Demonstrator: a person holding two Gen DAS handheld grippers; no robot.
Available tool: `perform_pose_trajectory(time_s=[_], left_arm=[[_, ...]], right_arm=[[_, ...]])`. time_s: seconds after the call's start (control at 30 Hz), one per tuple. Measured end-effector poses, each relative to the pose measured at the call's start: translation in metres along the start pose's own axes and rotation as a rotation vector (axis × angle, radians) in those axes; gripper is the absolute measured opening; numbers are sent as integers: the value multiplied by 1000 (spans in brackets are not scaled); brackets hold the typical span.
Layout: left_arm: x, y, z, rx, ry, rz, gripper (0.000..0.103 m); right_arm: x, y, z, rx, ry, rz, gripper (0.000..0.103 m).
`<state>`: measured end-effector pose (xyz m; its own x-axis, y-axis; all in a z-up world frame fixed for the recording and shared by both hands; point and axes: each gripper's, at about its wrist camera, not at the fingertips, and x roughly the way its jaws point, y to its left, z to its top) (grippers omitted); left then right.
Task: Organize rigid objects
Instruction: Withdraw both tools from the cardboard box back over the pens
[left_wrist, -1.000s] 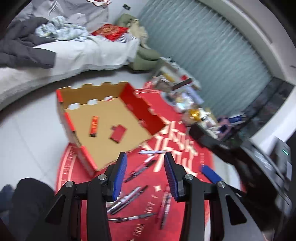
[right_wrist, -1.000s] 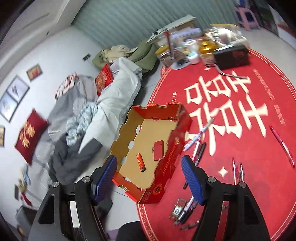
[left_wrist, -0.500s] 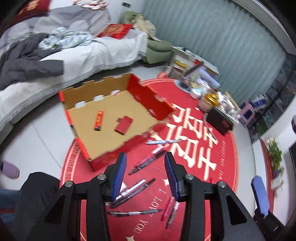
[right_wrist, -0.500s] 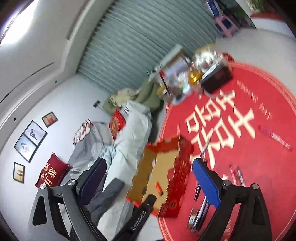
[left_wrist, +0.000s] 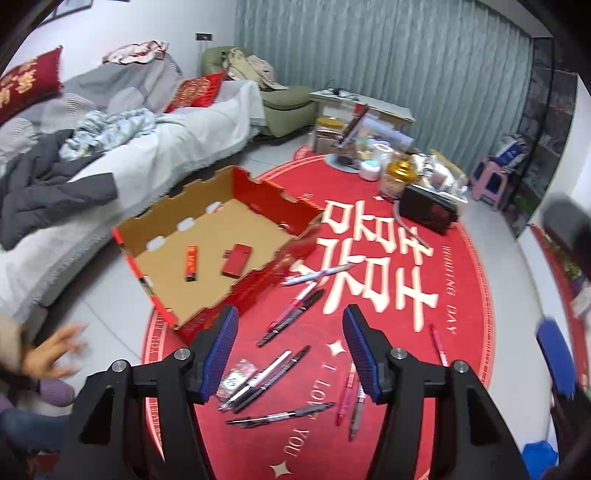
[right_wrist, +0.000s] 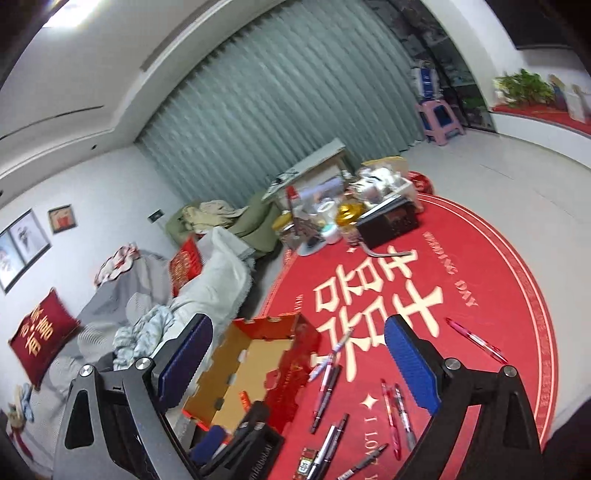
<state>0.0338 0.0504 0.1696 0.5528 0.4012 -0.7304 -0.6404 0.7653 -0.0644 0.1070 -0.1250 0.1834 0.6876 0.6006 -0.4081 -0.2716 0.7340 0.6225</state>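
With both grippers empty, the left gripper (left_wrist: 290, 349) opening and the right gripper (right_wrist: 299, 363) spread wide, the next step requires picking pens (left_wrist: 291, 314) for the box (left_wrist: 221, 221)

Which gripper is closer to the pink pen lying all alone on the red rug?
Right. The right gripper hangs just left of that pink pen, jaws wide. The left gripper, jaws opening and empty, hangs by the box, farther off.

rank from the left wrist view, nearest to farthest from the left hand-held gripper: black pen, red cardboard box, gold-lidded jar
From the left hand-held gripper:
1. Black pen, just below the fingertips.
2. Red cardboard box, up and left.
3. Gold-lidded jar, far upper right.
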Motion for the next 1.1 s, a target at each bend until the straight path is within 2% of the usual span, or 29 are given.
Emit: perform_pose_trajectory(time_s=[0.13,0.17,0.2,0.23,0.3,0.4,0.5,0.7,0.8,0.9,0.97,1.03,1.1], left_arm=[[1,-10,-4,66,-54,95,67],[2,-13,-4,78,-69,105,72],[5,-12,-4,65,-69,109,78],[9,-12,-4,61,-52,121,78],[17,-13,-7,71,-11,105,79],[26,-17,-14,80,46,79,79],[30,-17,-17,84,70,62,80],[36,-16,-41,47,223,-179,80],[37,-30,-53,54,266,-246,80],[34,-45,-62,119,254,-237,80],[33,-49,-66,120,255,-234,80],[30,-51,-69,137,236,-204,80],[29,-57,-73,186,210,-144,80]], right_arm=[[-4,-16,-8,43,14,-14,96],[-6,-14,-10,31,12,-16,96],[-10,-15,-12,35,2,-13,100],[-17,-17,-16,38,-20,18,102],[-27,-18,-18,34,-56,3,102],[-34,-25,-22,41,-76,-59,102],[-33,-38,-25,6,-57,-209,102],[-1,-98,-35,101,105,-386,102],[3,-108,-46,137,156,-347,102],[-1,-100,-49,96,171,-255,102],[-4,-92,-50,45,155,-240,102],[-6,-89,-52,32,140,-257,102],[-5,-92,-57,58,151,-260,102]])
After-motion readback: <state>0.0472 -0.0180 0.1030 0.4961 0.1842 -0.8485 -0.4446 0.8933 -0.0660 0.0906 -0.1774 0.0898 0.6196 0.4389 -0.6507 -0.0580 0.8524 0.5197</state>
